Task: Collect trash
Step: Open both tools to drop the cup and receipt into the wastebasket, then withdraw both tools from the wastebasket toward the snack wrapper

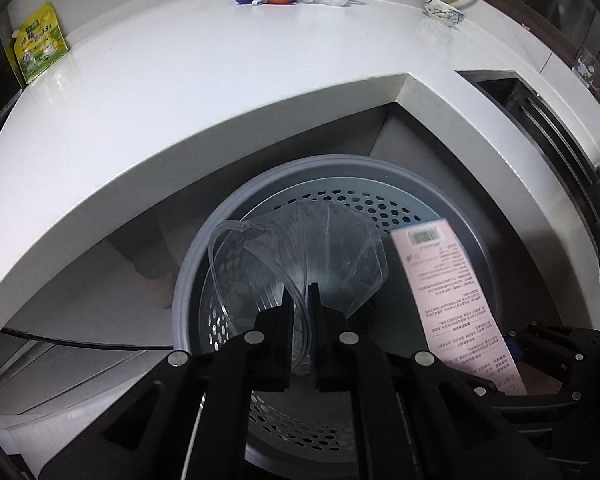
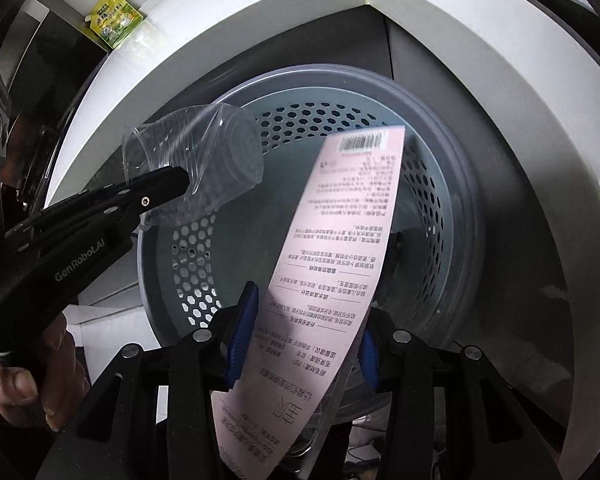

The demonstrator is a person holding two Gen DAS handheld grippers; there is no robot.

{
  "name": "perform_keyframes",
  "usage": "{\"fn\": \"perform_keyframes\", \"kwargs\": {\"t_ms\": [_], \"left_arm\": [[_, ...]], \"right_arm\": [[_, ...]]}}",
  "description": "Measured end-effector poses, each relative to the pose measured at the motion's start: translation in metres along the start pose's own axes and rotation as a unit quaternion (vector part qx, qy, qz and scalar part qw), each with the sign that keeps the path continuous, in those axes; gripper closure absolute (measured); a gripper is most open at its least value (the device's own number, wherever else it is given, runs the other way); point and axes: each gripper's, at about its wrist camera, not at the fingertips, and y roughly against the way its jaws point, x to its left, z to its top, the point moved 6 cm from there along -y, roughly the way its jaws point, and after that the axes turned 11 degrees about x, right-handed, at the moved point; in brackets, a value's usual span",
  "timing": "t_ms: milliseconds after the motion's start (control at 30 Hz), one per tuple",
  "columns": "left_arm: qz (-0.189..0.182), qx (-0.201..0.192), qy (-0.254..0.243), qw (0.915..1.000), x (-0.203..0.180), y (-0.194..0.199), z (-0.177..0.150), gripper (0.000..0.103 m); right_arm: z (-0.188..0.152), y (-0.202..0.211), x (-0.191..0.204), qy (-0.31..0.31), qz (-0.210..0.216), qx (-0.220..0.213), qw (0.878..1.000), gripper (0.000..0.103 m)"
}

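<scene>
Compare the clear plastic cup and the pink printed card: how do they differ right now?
The clear plastic cup is see-through and round; the pink printed card is opaque, flat, and bears text and a barcode. The left gripper pinches the cup's rim; the right gripper holds the card's lower part. Both hang over the grey perforated bin.
</scene>
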Motion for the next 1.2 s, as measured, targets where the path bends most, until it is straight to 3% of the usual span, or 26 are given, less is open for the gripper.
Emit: {"fn": "perform_keyframes", "kwargs": {"t_ms": [67,100,133,200,600,700,1033,1200], "left_arm": [[0.004,-0.006,0.0,1.0,0.0,0.004,0.0,0.091],[0.005,-0.007,0.0,1.0,0.0,0.005,0.0,0.079],[0.008,-0.008,0.002,0.9999,0.001,0.006,0.0,0.061],[0.014,-0.02,0.012,0.9996,0.005,0.013,0.0,0.04],[0.036,-0.019,0.041,0.9983,0.028,0.053,-0.002,0.038],[0.034,-0.039,0.044,0.9977,0.027,0.077,0.005,0.033],[0.03,-0.109,0.028,0.9932,0.011,0.143,0.033,0.03],[0.03,-0.114,0.032,0.9925,0.011,0.154,0.041,0.029]], "right_arm": [[0.002,0.006,0.0,0.003,0.0,-0.009,1.0,0.052],[-0.003,0.008,-0.004,0.004,0.0,-0.012,1.0,0.046],[-0.002,0.011,-0.004,0.005,-0.001,-0.016,1.0,0.045],[-0.001,0.015,-0.002,0.007,-0.005,-0.026,1.0,0.045],[-0.003,0.053,0.003,0.006,-0.019,-0.053,0.998,0.045],[0.003,0.068,0.014,0.013,-0.021,-0.061,0.998,0.044],[0.029,0.137,0.026,0.039,-0.033,-0.118,0.992,0.04],[0.041,0.156,0.021,0.036,-0.037,-0.135,0.989,0.039]]}}
